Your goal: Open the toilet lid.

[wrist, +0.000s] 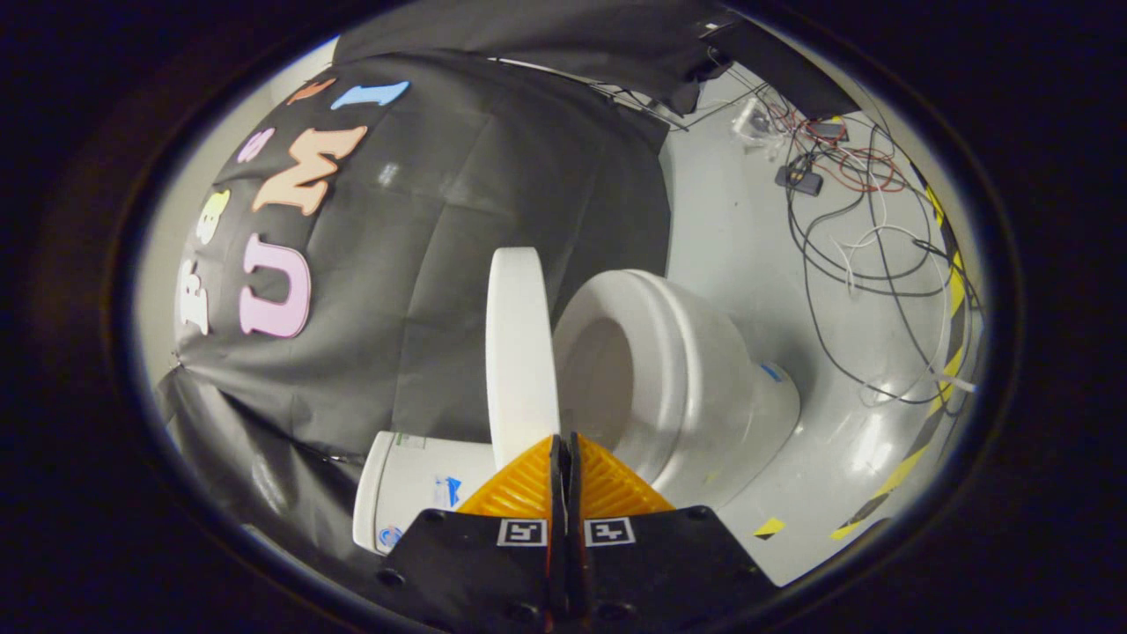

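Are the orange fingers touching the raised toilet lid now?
Cannot tell. In the gripper view the closed fingers overlap the lower edge of the lid, so no contact or gap shows plainly.

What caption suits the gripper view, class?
Toilet lid raised off the bowl; closed orange gripper just before its edge.

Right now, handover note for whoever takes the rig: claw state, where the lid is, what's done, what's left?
Claw: its orange ribbed fingers are closed together with nothing between them, tips just short of the raised lid's near edge; contact cannot be told.
White plastic toilet lid: standing up on edge, swung away from the white ceramic bowl, whose opening is exposed.
White tank: beside the fingers, on the lid's side.
Done: lid looks open.
Left: probably just pull the claw back; check that the lid stays up by itself.
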Tool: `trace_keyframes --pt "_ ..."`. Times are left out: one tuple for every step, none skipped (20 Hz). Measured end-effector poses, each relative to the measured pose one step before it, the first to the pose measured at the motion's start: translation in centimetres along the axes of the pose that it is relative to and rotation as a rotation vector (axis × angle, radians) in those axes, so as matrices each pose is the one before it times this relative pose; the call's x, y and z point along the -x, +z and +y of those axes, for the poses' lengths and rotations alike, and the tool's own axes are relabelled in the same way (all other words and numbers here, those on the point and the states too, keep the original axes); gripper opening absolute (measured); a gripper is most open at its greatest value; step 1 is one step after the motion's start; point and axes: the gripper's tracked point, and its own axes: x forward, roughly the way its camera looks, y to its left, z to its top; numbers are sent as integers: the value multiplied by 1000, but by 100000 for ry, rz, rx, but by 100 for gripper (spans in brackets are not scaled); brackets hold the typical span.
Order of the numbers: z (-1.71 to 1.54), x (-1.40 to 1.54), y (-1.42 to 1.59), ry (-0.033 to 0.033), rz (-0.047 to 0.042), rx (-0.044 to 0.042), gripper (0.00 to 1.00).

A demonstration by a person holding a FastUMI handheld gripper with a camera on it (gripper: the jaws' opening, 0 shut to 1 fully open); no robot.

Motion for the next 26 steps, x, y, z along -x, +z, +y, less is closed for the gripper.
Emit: trace_keyframes --pt "877 252 -53 -197 -1042 964 1" --pt "1020 335 98 700 -1434 172 1" --pt "1193 224 74 854 -1058 -63 1" --pt "1077 212 -33 771 -814 695 1" --pt "956 251 -246 93 -181 1429 2" --pt "836 58 -102 -278 -14 2443 1" --pt "723 192 -198 -505 429 2893 1" --pt "756 80 -42 -488 122 3022 1" --pt "644 206 -47 -179 98 2847 1" --pt "643 213 95 200 -266 1805 1" --pt "642 76 42 357 -381 1735 1" --pt "595 91 -30 217 -469 1447 1" --pt "464 16 -114 131 -541 1422 1" --pt "371 104 -87 -154 -273 1069 1" --pt "419 -9 -89 -143 -246 1833 1" --pt "412 87 -57 150 -77 1818 2" --pt "407 48 -110 39 94 1983 1" --pt "414 119 43 132 -301 1604 1" --pt "260 -8 -47 -106 85 1764 2" --pt "355 -20 20 -107 -274 1485 1" --pt "331 59 -8 -57 -60 1386 1" --pt "410 27 76 154 -505 435 2" --pt "305 144 -135 39 -209 1049 1" --pt "407 65 28 107 -690 1758 2" --pt "490 72 -224 -156 80 3232 2" --pt "592 -7 59 158 -177 2822 2"
